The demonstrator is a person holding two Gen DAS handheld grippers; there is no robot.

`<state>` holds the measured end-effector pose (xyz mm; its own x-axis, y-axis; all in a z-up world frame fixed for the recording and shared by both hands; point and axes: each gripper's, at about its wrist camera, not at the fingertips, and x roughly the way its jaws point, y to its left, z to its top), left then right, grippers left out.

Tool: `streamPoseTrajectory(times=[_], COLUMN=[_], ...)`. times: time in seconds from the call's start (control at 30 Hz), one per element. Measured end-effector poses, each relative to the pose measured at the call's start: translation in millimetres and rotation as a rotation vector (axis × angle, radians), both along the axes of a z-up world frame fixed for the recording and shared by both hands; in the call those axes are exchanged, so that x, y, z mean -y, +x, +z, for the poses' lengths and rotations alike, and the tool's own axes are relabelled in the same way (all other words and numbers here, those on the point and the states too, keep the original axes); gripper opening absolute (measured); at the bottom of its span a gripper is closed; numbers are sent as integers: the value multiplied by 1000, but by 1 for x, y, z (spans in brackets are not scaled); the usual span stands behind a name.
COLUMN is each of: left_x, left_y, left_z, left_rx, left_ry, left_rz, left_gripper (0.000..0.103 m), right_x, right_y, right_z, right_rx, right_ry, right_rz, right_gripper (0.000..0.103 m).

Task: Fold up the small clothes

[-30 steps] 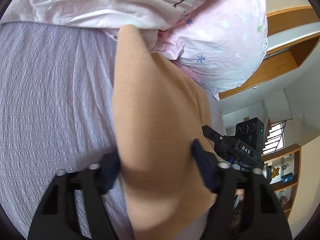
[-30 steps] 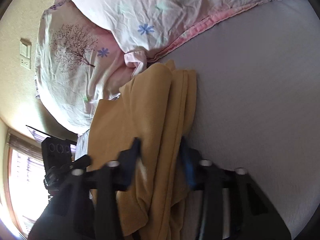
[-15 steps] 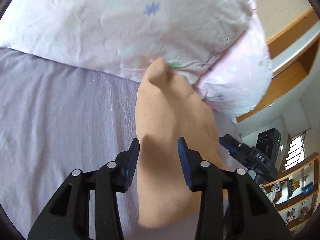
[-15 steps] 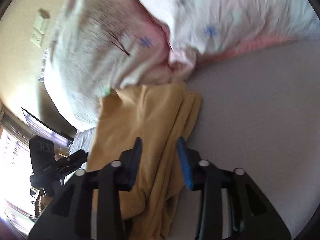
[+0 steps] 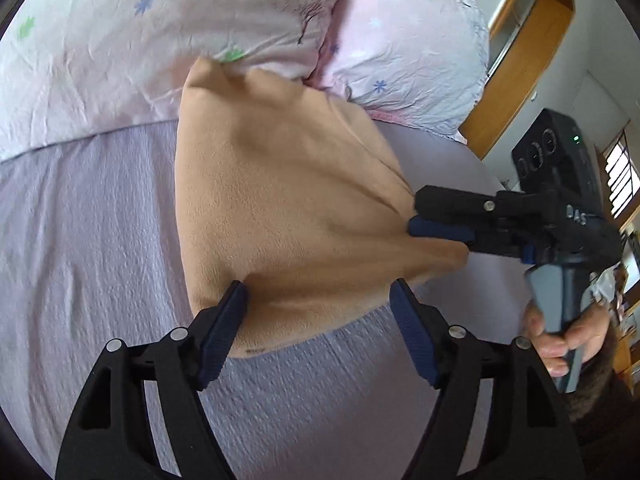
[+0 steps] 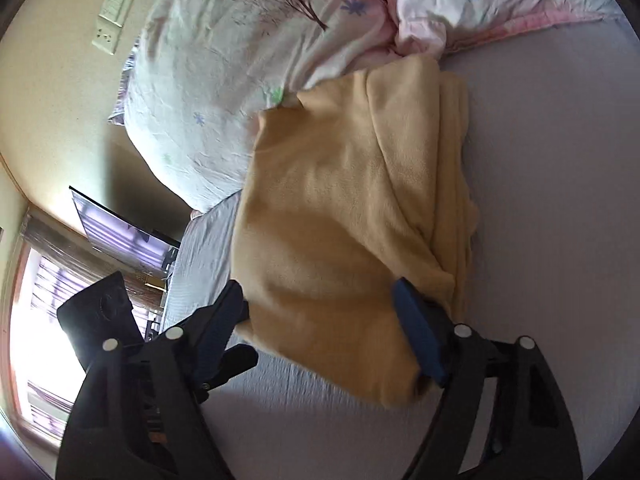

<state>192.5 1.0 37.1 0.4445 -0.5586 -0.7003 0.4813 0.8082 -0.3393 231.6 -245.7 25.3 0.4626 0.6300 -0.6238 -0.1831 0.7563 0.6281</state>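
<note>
A folded tan fleece garment (image 5: 288,200) lies on the lilac bedsheet (image 5: 80,248), its far end against the pillows. My left gripper (image 5: 320,312) is open, jaws wide apart at the garment's near edge, the cloth between them but not pinched. My right gripper (image 6: 320,316) is also open, its blue pads astride the garment's near corner (image 6: 340,240). In the left wrist view the right gripper (image 5: 440,224) shows at the garment's right corner, with the cloth bunched at its tips.
Two floral pink-white pillows (image 5: 160,40) lie behind the garment, also in the right wrist view (image 6: 248,60). Wooden shelving (image 5: 532,40) stands beyond the bed at right. A wall socket (image 6: 114,16) and a window (image 6: 36,320) are at left.
Both grippers have opened wide after being narrow on the cloth half a second ago. The garment now lies flatter and wider on the sheet, and both views have pulled back a little.
</note>
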Motion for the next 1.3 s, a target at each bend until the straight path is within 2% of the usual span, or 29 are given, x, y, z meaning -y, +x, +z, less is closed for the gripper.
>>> streamPoseTrajectory(times=[0.03, 0.07, 0.1, 0.17, 0.23, 0.3, 0.5, 0.77, 1.3], left_x=[-3, -6, -10, -17, -13, -10, -10, -26, -26], left_y=[-6, -10, -17, -30, -33, -29, -14, -25, -25], left_z=[3, 5, 6, 6, 3, -4, -29, -29, -30], left_rx=[10, 23, 43, 89, 115, 108, 20, 21, 22], left_ry=[-11, -16, -7, 72, 179, 268, 395, 379, 378], left_rz=[-2, 1, 13, 69, 133, 173, 227, 238, 238], left_gripper=[78, 86, 94, 102, 102, 102, 102, 102, 102], right_x=[1, 1, -2, -4, -13, -24, -35, -40, -40], right_y=[-9, -24, -41, -63, -72, -73, -69, -70, -70], right_z=[11, 22, 31, 38, 30, 18, -16, -31, -28], right_rx=[50, 112, 170, 215, 199, 160, 90, 33, 40], right_ry=[-29, -64, -117, -262, -439, -558, -630, -668, -668], right_rz=[-7, -16, -27, -79, -150, -167, -125, -121, -125], right_gripper=[91, 101, 101, 101, 101, 101, 101, 101, 101])
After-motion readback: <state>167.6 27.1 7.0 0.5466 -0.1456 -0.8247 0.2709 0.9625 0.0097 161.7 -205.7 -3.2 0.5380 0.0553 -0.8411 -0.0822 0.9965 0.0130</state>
